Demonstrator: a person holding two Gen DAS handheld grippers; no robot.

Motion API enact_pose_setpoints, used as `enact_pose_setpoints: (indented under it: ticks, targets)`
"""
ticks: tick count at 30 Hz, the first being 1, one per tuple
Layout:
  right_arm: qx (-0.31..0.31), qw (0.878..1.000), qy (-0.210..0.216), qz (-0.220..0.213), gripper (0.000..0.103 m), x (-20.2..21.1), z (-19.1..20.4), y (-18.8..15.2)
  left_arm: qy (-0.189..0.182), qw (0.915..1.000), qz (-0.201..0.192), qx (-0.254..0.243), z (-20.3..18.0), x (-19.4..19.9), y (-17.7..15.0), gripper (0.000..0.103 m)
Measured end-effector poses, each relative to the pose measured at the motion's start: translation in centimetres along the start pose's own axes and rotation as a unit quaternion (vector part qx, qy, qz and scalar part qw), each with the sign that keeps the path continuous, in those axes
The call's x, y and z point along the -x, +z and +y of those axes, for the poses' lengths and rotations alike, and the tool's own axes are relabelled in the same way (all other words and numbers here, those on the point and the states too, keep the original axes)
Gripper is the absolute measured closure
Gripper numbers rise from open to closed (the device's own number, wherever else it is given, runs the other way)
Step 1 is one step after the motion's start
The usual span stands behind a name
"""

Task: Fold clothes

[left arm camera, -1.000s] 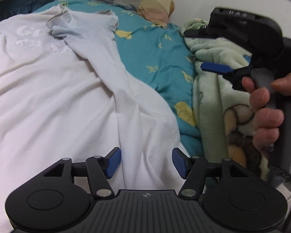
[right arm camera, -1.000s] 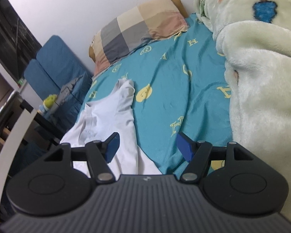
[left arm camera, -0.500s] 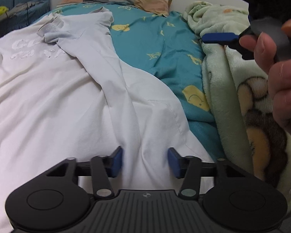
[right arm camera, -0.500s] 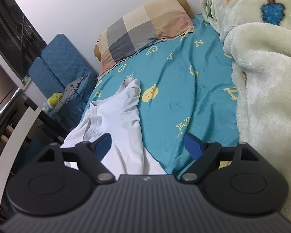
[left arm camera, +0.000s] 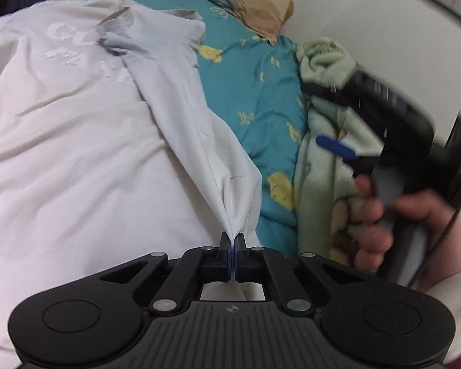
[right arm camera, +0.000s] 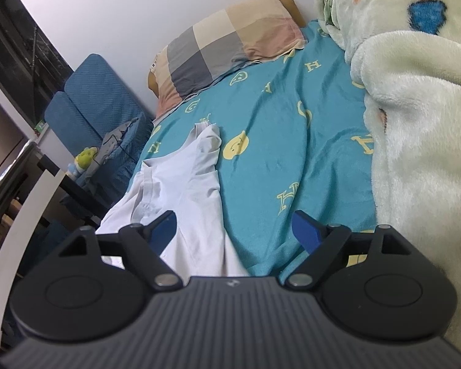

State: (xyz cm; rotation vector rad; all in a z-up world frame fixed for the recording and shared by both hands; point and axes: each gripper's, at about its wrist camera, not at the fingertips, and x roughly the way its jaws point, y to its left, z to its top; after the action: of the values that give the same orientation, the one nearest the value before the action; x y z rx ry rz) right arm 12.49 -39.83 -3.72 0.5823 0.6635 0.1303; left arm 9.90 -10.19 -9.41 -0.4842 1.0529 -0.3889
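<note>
A white T-shirt [left arm camera: 76,160] with pale lettering lies spread on the teal bed sheet [left arm camera: 261,98]. My left gripper [left arm camera: 233,253] is shut on the shirt's right lower edge and lifts a taut ridge of cloth toward the collar. The shirt also shows in the right wrist view [right arm camera: 187,190], at lower left. My right gripper [right arm camera: 235,229] is open and empty, above the sheet next to the shirt's edge. It also shows in the left wrist view [left arm camera: 384,129], held in a hand at the right.
A fluffy pale green blanket [right arm camera: 415,123] is piled along the bed's right side. A checked pillow [right arm camera: 227,49] lies at the head by the wall. A blue chair [right arm camera: 92,104] with toys stands left of the bed.
My left gripper went from open over the shirt's edge to shut on it and pulled the cloth up. My right gripper opened wider and dropped lower in the left wrist view.
</note>
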Motion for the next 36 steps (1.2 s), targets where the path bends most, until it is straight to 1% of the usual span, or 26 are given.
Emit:
enact_pose_setpoints:
  ticks: [2,3,5,8,11,15,17,18,19,20,21,22,24,25,27,30,32,33,35,36]
  targets:
    - [-0.003,1.000,0.007,0.004,0.019,-0.1,0.0,0.0,-0.002,0.9996,0.001,0.030,2.1,1.4,0.5,0.101]
    - [-0.005,1.000,0.013,0.005,0.019,-0.1,0.0,0.0,0.006,0.9993,0.000,0.038,3.2,2.0,0.5,0.101]
    - [-0.004,1.000,0.023,0.008,0.019,-0.2,0.1,-0.1,0.029,0.9986,-0.005,0.043,5.0,2.5,0.5,0.101]
    - [-0.002,0.999,0.033,0.014,0.019,-0.5,0.4,-0.3,0.042,0.9979,0.001,0.049,6.5,2.2,0.1,0.101]
    - [0.004,0.999,0.033,0.028,0.019,-1.1,0.8,-0.7,0.056,0.9969,0.007,0.055,7.9,1.8,-0.2,0.101]
    - [0.029,0.998,0.028,0.045,0.019,-1.8,1.8,-1.3,0.073,0.9952,0.016,0.063,9.8,1.3,-0.6,0.101]
    - [0.039,0.998,0.025,0.047,0.019,-2.0,2.2,-1.4,0.064,0.9966,0.013,0.050,9.6,1.7,-0.5,0.100]
    - [0.041,0.998,0.025,0.047,0.019,-2.0,2.3,-1.4,0.060,0.9976,0.008,0.035,9.0,2.1,-0.5,0.096]
    - [0.041,0.998,0.025,0.046,0.019,-2.0,2.3,-1.4,0.055,0.9983,0.002,0.019,8.5,2.5,-0.6,0.087]
    - [0.041,0.998,0.025,0.046,0.019,-2.1,2.3,-1.3,0.050,0.9987,-0.004,0.004,8.0,2.9,-0.6,0.082]
    - [0.040,0.998,0.025,0.046,0.019,-2.1,2.3,-1.3,0.047,0.9986,-0.011,-0.023,7.0,3.3,-0.7,0.074]
    - [0.040,0.998,0.025,0.046,0.019,-2.0,2.2,-1.3,0.046,0.9967,-0.021,-0.063,5.6,3.8,-1.0,0.068]
    - [0.038,0.998,0.025,0.044,0.019,-1.9,2.1,-1.3,0.041,0.9888,-0.029,-0.141,2.8,3.8,-1.8,0.057]
    - [0.036,0.998,0.026,0.043,0.019,-1.8,2.1,-1.2,0.038,0.9826,-0.031,-0.179,1.4,3.8,-2.2,0.054]
    - [0.032,0.998,0.028,0.039,0.019,-1.6,1.9,-1.0,0.033,0.9676,-0.025,-0.249,-1.2,2.7,-3.7,0.051]
    - [0.027,0.998,0.032,0.037,0.019,-1.4,1.7,-0.8,0.024,0.9419,0.001,-0.335,-4.0,0.5,-6.3,0.049]
    - [0.025,0.998,0.034,0.038,0.019,-1.3,1.6,-0.8,0.018,0.9234,0.021,-0.383,-5.3,-0.8,-8.0,0.049]
    - [0.024,0.998,0.035,0.039,0.019,-1.3,1.6,-0.8,0.020,0.9157,0.025,-0.401,-5.8,-1.1,-8.5,0.049]
    - [0.023,0.998,0.036,0.038,0.019,-1.2,1.5,-0.7,0.025,0.9026,0.024,-0.429,-6.4,-1.3,-9.5,0.049]
    - [0.022,0.998,0.037,0.037,0.019,-1.1,1.5,-0.6,0.028,0.8976,0.023,-0.439,-6.6,-1.5,-9.8,0.049]
